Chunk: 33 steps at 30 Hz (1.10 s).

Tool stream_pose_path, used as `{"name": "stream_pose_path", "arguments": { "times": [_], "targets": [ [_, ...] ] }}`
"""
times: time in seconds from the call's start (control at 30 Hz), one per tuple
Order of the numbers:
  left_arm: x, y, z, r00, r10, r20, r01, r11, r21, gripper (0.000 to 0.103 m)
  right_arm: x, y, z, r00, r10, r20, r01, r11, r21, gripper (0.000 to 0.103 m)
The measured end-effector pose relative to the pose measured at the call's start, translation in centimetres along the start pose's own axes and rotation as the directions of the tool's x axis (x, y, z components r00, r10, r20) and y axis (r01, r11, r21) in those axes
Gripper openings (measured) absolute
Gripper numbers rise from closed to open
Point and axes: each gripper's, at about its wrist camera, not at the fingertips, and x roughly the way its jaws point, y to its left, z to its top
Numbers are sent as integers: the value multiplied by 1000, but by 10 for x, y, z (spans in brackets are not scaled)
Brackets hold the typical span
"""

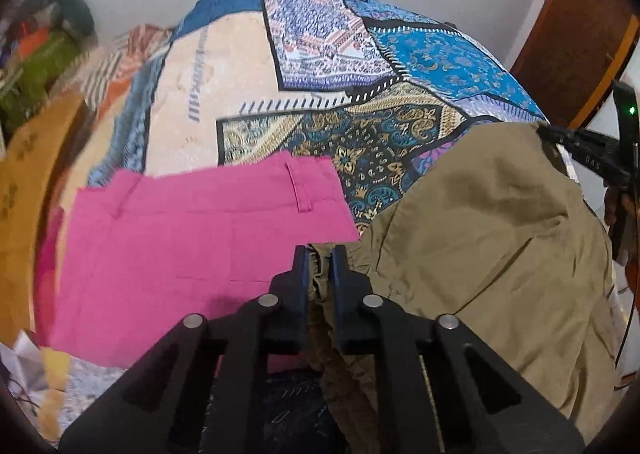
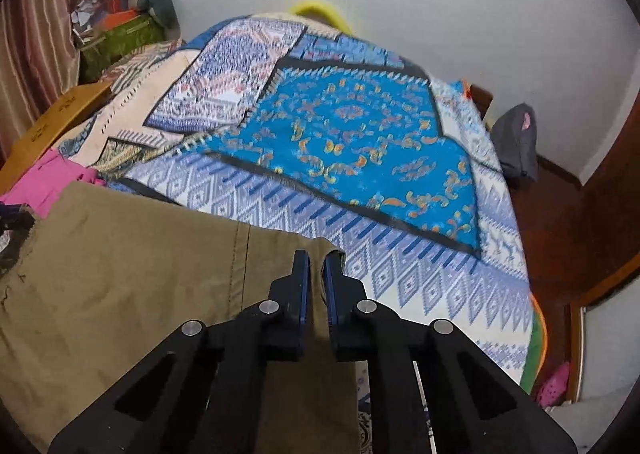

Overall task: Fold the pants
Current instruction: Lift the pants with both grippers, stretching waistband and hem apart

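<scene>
Khaki pants hang stretched above the patterned bedspread. My left gripper is shut on a bunched edge of them. My right gripper is shut on another edge of the khaki pants, near a seam. The right gripper also shows at the far right of the left wrist view, pinching the cloth's far corner. The cloth spans between the two grippers.
Folded pink pants lie on the bed left of the khaki ones. A brown headboard and piled clothes are at the left. A wooden door and red floor lie right.
</scene>
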Motion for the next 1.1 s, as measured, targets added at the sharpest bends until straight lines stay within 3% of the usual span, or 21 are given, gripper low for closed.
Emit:
{"name": "stream_pose_path", "arguments": {
  "times": [0.17, 0.27, 0.47, 0.7, 1.1],
  "targets": [
    [-9, -7, 8, 994, 103, 42, -105, 993, 46, 10, -13, -10, 6, 995, -63, 72, 59, 997, 56, 4],
    [6, -8, 8, 990, 141, 1, -141, 989, 53, 9, -16, -11, 11, 994, -54, 92, 46, 995, 86, 4],
    [-17, -8, 16, 994, 97, 57, -98, 995, 22, 7, -47, -11, 18, 989, -31, 145, 18, 996, 88, 4],
    [-86, -21, 23, 987, 41, 156, -45, 999, 22, 6, -107, -11, 18, 975, -5, 224, -19, 994, 103, 2],
    [-191, -58, -8, 966, -40, 256, 19, 996, 82, 6, -211, 1, -6, 940, 40, 339, -79, 992, 100, 2]
  ]
}}
